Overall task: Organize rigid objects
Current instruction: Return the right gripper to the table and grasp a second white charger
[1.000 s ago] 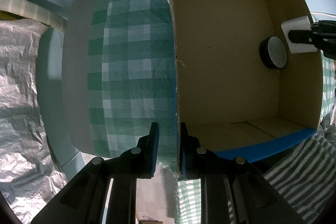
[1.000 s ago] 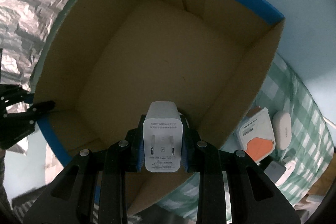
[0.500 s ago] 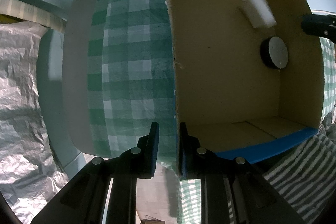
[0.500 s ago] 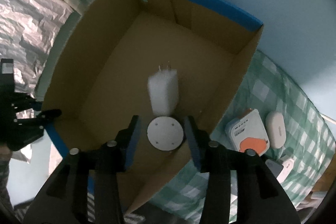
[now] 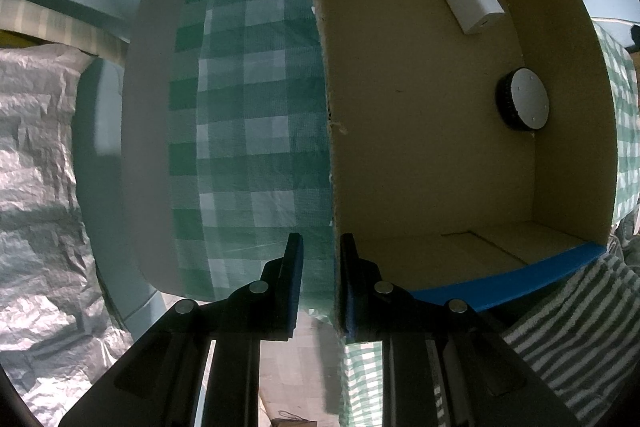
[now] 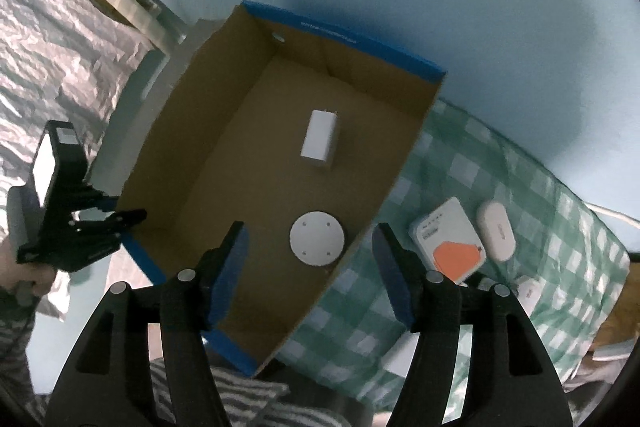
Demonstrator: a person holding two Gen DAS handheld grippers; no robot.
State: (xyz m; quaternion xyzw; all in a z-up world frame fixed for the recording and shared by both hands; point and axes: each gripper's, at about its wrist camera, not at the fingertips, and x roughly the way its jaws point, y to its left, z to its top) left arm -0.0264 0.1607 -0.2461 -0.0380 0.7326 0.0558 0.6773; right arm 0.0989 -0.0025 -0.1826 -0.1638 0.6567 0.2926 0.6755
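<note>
Lying loose in the box (image 6: pixel 256 155), the white charger (image 6: pixel 320 139) looks light, stiff and smooth; grip its flat sides. Left gripper (image 5: pixel 320 283) pinches the box wall; right gripper (image 6: pixel 310 263) is opening, empty.

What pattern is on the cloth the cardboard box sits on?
A green-and-white checked tablecloth, a gingham pattern. It shows best in the left wrist view.

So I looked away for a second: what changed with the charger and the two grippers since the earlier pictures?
The right gripper let go of the white charger, which now lies on the box floor beyond the round puck; its empty jaws are opening and it has drawn back. The left gripper stays clamped on the box wall; the puck hasn't moved.
</note>
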